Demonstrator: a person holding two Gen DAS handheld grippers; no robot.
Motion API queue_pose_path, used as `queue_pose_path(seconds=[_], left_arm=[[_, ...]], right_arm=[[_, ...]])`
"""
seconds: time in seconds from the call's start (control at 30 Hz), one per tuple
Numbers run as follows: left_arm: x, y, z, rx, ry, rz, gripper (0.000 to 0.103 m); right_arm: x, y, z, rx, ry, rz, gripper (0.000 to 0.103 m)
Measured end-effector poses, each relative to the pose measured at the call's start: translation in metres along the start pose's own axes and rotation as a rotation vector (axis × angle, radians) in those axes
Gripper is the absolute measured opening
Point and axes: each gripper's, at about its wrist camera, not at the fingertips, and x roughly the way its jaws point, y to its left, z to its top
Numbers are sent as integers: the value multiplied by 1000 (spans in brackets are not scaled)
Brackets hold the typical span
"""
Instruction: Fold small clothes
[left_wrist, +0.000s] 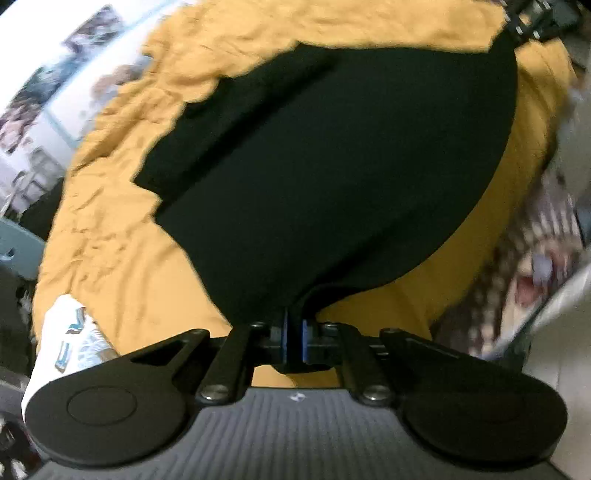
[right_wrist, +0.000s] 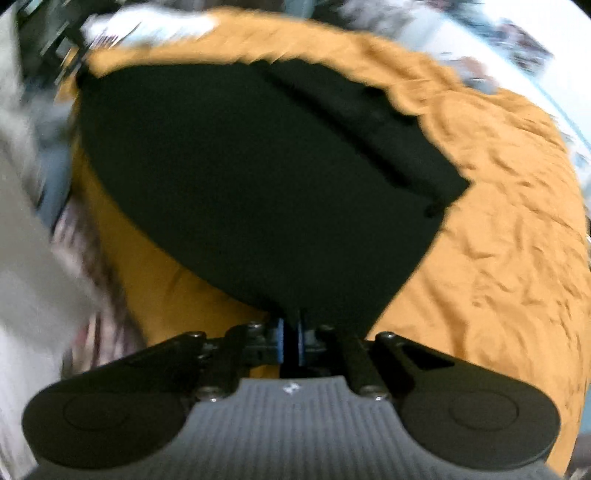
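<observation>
Garment (left_wrist: 332, 166) – black, smooth, flat – on crumpled mustard sheet (left_wrist: 122, 236).

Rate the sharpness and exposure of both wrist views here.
Left wrist view: mostly sharp centre, motion smear at the right edge; black garment reads as a detailless dark mass on the yellow cover. Right wrist view: blurrier overall, left side streaked; fisheye curves both.
</observation>
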Motion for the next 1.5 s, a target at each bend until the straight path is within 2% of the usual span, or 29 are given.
queue_pose_path(seconds=[0.17, 0.4, 0.57, 0.8, 1.0, 1.17, 1.4, 1.5], left_arm=[[-21, 34, 29, -127, -105, 86, 6], [-32, 90, 86, -176, -223, 203, 5], [-21, 128, 133, -199, -282, 297, 5], [14, 190, 195, -271, -332, 366, 4], [73, 239, 240, -337, -336, 400, 4], [144, 271, 256, -407, -277, 370, 4], [244, 293, 252, -455, -158, 287, 5], [269, 296, 248, -479, -129, 264, 5]], right_arm=[[-14, -23, 27, 91, -114, -84, 0], [-18, -64, 82, 112, -218, -197, 0], [-12, -97, 129, 112, -296, -294, 0], [24, -168, 197, 185, -319, -350, 0], [89, -237, 255, 264, -312, -358, 0], [171, -281, 285, 285, -261, -341, 0], [292, -311, 286, 286, -130, -317, 0], [334, -320, 283, 300, -93, -311, 0]])
